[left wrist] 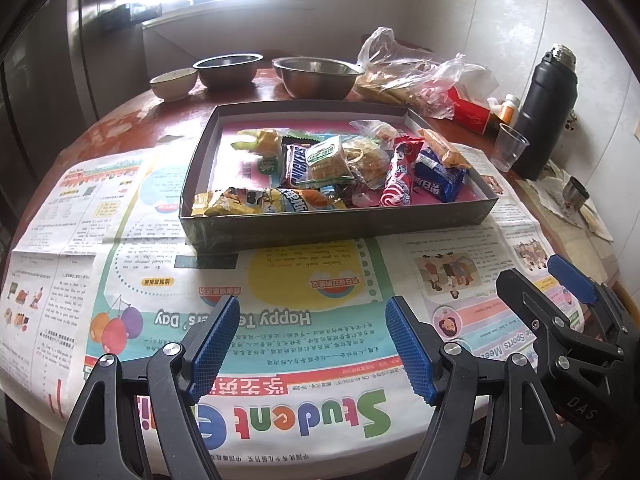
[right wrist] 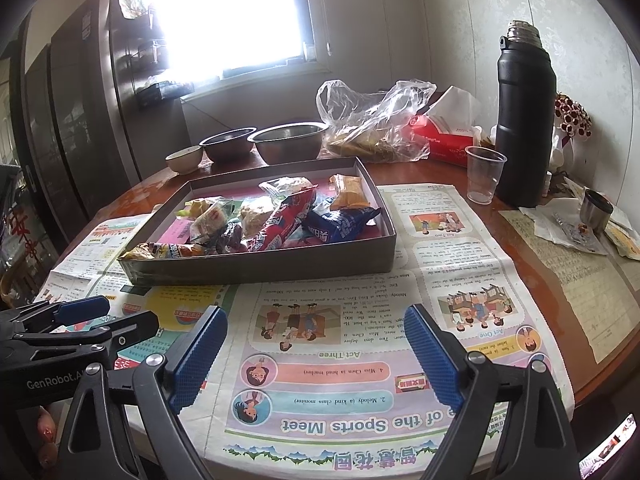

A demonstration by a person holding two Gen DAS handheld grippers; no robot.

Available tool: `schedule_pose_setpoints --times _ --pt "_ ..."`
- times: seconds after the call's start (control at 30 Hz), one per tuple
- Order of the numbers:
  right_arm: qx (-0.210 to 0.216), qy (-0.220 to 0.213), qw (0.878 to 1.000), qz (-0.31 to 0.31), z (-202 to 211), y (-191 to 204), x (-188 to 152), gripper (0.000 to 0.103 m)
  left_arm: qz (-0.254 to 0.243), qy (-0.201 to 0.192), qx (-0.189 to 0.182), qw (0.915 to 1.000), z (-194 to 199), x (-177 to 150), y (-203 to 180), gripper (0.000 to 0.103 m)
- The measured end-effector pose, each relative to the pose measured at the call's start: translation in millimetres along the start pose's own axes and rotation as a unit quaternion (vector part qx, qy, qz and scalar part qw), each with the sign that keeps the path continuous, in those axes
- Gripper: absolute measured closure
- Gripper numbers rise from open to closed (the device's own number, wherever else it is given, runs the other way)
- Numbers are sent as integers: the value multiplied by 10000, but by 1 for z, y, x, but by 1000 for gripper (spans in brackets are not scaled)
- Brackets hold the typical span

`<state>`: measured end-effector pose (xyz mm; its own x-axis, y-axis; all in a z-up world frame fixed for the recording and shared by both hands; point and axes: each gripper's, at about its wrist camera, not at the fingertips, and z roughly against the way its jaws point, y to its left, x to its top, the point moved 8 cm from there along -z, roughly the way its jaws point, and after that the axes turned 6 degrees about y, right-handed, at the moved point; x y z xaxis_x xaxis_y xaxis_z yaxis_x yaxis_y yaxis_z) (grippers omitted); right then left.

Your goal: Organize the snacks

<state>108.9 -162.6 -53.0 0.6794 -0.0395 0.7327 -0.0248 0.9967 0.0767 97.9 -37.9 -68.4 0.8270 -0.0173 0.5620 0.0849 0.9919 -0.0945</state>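
Round reddish wooden table by a bright window, spread with a colourful newspaper. Sitting in the middle of that paper: a shallow dark box, holding the whole pile of snacks (chocolate bar, a blue packet, a red-and-white one, yellow crinkly bags, all heaped and overlapping toward the near and right side). Nothing lying loose on the paper, so probably just finishing up, or about to start sorting inside the box.

Hovering near the table edge, well short of the box: left gripper, jaws standing wide apart, carrying nothing. Same story beside it for the right gripper, gaping open over the paper, nothing between the pads.

Further out: two steel bowls and a small ceramic one behind the box, a crumpled plastic bag, a clear plastic cup and a tall black flask off to the right.

Possible trouble: reaching into that heap and pinching two slippery wrappers at once, or nudging the light box and dragging the newspaper along. Also swinging right and tipping the cup.
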Motion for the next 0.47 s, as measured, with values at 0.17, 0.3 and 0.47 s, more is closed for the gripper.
schedule_pose_setpoints --times 0.17,0.3,0.47 --pt "-4 4 10000 13 0 0 -1 13 26 12 43 10000 -1 0 2 26" --pt "-9 4 10000 9 -1 0 -1 13 1 30 128 9999 -3 1 2 26" --pt "-21 16 10000 2 -1 -1 -1 13 118 -51 231 9997 -2 6 13 26"
